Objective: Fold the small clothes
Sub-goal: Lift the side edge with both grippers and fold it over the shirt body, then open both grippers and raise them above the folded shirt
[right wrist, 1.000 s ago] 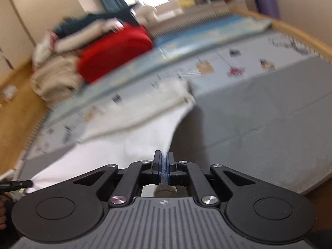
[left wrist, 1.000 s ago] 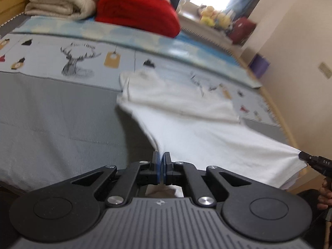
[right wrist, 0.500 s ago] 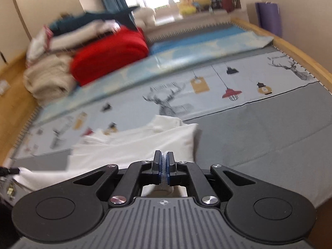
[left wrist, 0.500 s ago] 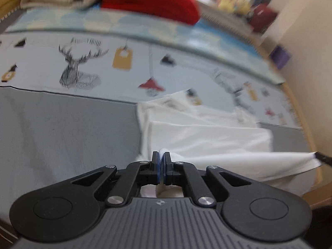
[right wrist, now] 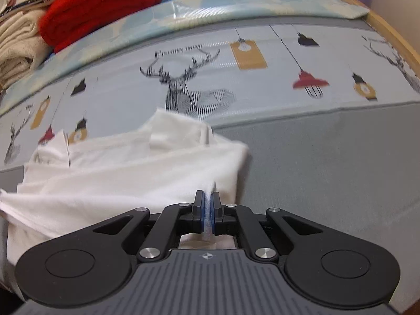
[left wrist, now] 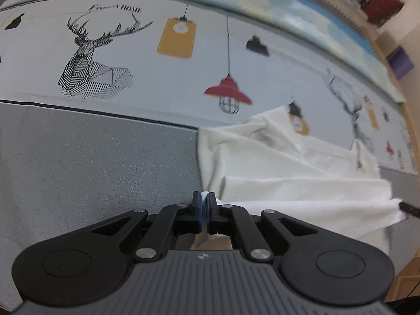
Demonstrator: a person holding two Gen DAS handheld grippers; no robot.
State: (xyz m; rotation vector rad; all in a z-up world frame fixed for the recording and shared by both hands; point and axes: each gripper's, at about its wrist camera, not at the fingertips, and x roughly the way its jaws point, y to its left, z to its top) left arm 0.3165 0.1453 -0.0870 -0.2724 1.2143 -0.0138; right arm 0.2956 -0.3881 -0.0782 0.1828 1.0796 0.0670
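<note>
A small white shirt lies on the bed, its near half doubled over toward its far half. My left gripper is shut on the shirt's near left corner, with white cloth pinched between the blue pads. In the right wrist view the same white shirt spreads to the left, and my right gripper is shut on its near right corner. The tip of the other gripper shows at the shirt's far right corner in the left wrist view.
The bed has a grey cover with a pale printed band of deer and lamps. A red folded blanket and cream blankets are stacked at the far side. A wooden bed edge runs along the right.
Both grippers have carried the shirt's near hem forward and down over its far half. The cameras have tilted further down, so the room behind has dropped out of view.
</note>
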